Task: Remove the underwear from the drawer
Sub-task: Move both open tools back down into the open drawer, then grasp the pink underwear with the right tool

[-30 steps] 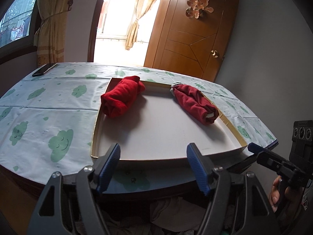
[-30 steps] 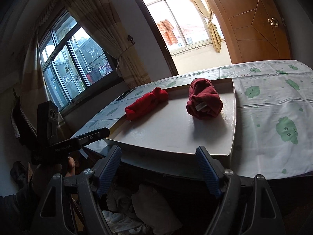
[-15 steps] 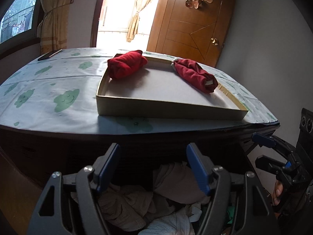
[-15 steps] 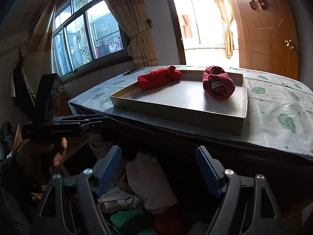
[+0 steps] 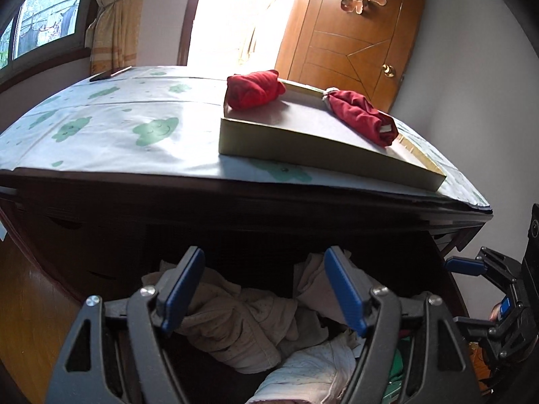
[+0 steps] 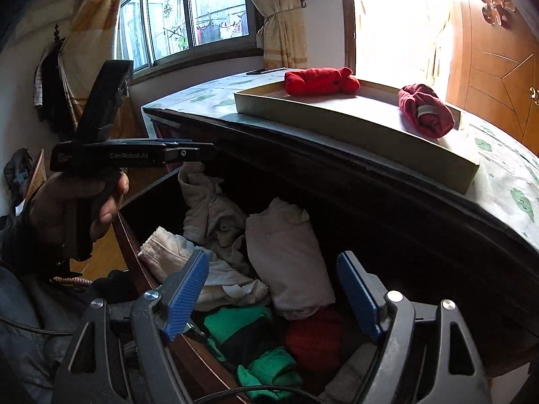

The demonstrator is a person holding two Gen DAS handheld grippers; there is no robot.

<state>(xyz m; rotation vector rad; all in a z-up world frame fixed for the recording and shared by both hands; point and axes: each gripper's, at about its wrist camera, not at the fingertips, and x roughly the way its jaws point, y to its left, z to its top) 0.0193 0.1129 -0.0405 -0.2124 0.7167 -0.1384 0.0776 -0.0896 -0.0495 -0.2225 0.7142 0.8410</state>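
The open drawer (image 6: 141, 269) under the tabletop is full of crumpled clothes: a beige rolled garment (image 6: 286, 259), green pieces (image 6: 235, 326) and a red one (image 6: 313, 336). My right gripper (image 6: 273, 266) hangs open above them, touching none. In the left wrist view, my left gripper (image 5: 264, 262) hovers over beige and white garments (image 5: 235, 323); its jaws are opening and nothing is pressed between them. Two rolled underwear pieces lie in a shallow tray (image 5: 303, 148) on top: a bright red one (image 5: 254, 89) and a dark red one (image 5: 362, 119).
A cloth with green cloud prints (image 5: 118, 128) covers the tabletop, with a dark phone (image 5: 109, 73) at its far left. A person's hand (image 6: 84, 198) holds the left gripper (image 6: 202, 149) by the drawer's left wall. A wooden door (image 5: 353, 50) stands behind.
Both grippers have sunk from tabletop height to the open drawer, so the clothes inside now fill the lower view. The right view has rolled. The red rolls on the tray stay put.
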